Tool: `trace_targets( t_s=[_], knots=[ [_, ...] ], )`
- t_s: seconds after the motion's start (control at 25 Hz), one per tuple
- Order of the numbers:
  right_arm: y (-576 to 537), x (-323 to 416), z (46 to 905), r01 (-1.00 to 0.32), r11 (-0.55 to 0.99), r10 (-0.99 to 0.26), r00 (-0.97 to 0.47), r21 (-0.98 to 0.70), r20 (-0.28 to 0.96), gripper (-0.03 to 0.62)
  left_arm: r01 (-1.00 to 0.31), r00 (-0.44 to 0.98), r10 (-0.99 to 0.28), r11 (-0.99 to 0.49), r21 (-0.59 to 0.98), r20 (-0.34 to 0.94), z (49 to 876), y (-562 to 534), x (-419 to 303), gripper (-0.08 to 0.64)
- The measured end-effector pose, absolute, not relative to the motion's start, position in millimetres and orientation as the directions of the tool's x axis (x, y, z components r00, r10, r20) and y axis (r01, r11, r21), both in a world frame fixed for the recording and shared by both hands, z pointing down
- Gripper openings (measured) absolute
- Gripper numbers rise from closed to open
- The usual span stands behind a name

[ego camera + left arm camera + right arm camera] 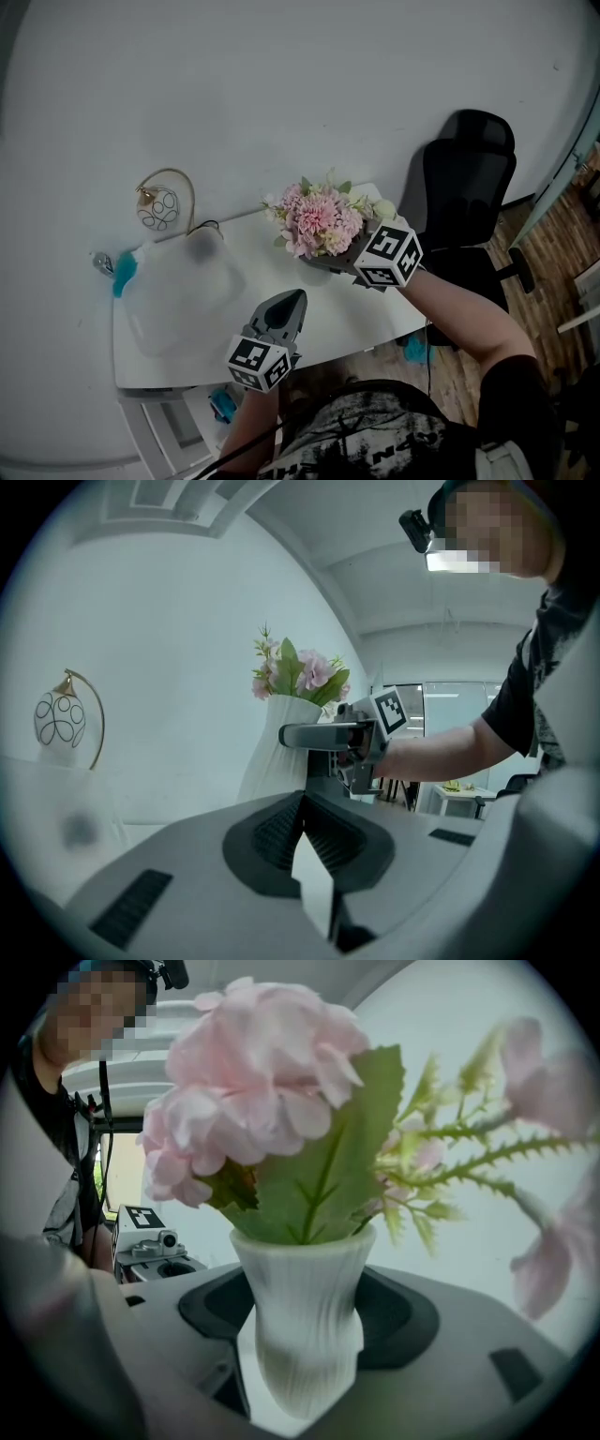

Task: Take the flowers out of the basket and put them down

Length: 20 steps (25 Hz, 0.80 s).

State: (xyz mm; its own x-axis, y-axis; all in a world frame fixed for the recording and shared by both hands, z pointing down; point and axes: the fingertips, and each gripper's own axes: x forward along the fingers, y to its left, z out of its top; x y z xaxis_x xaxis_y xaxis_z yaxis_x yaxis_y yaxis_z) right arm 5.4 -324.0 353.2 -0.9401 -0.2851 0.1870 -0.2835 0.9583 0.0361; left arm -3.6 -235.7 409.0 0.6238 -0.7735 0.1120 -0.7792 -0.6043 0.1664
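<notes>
Gripping the white vase [302, 1330] of pink flowers [322, 220] between right gripper [330, 260] jaws, left gripper [292, 302] jaws pressed together, empty

The table [255, 251] lies open between the hoop ornament [159, 208] and the flowers [319, 221].

A plain pale wall [281, 94] fills most of the head view. A white desk [347, 314] with rounded corners stands against it. To the right of the desk is a black office chair [469, 178] with a high back and armrests. It stands on a floor [553, 234] of brown wood planks. In the left gripper view a white ceiling [375, 536] arches overhead and carries a bright strip light [459, 562]. Glass panels [445, 714] glow at the far end of the room. The light is soft and even.
</notes>
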Motion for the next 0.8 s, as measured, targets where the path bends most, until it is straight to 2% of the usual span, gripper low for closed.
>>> trace_targets(
  t_s=[0.56, 0.8],
  knots=[
    [-305, 50, 457, -0.349, 0.932, -0.362, -0.902, 0.095, 0.237, 0.333, -0.836, 0.545, -0.821, -0.516, 0.188, 0.169, 457, -222, 21, 0.014],
    [-310, 56, 496, -0.386, 0.920, -0.390, -0.889, 0.065, 0.240, 0.333, -0.846, 0.529, -0.825, -0.494, 0.202, 0.200, 476, -223, 24, 0.014]
  ],
)
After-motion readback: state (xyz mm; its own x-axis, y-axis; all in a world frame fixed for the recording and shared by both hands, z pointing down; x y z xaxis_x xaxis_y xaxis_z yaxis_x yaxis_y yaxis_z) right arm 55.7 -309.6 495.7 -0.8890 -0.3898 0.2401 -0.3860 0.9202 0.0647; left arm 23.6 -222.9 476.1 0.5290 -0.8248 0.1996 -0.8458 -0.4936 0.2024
